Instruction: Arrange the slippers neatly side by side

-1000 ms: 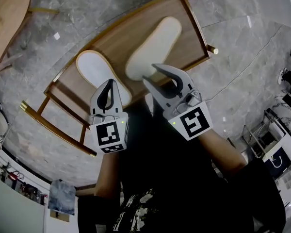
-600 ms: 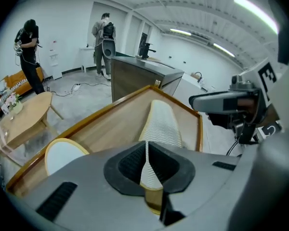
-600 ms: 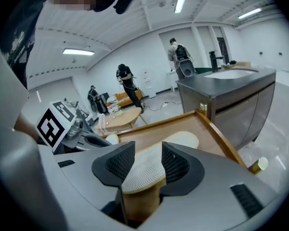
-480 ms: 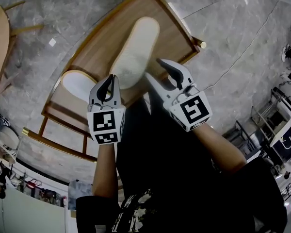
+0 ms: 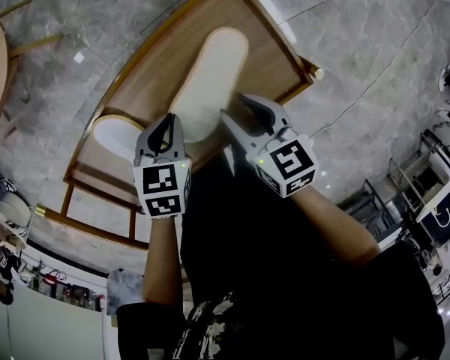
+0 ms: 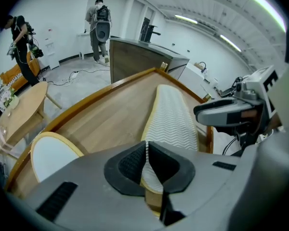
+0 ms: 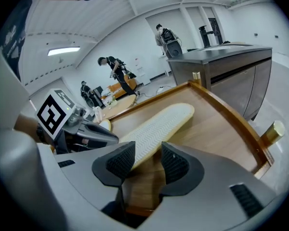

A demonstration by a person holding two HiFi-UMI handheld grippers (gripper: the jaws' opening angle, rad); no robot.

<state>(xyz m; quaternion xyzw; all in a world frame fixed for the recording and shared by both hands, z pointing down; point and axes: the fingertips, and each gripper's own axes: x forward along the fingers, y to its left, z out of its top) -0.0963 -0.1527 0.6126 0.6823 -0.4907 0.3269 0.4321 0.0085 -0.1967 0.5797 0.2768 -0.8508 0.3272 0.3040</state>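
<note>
A low wooden table [image 5: 146,73], seen from above, holds two pale slippers. At far left, the left slipper [image 5: 111,130] lies partly hidden behind the left gripper [image 5: 166,120], whose jaws are closed together on nothing. Just right of that gripper's tip is the near end of the long slipper [image 5: 210,77]. It lies ribbed face up, its long axis running diagonally away toward the table's far right corner. Close beside that near end, on its right, the right gripper [image 5: 236,107] has just been opening its jaws. They stand wide, with nothing between them. The right hand looks better placed to take that end.
</note>
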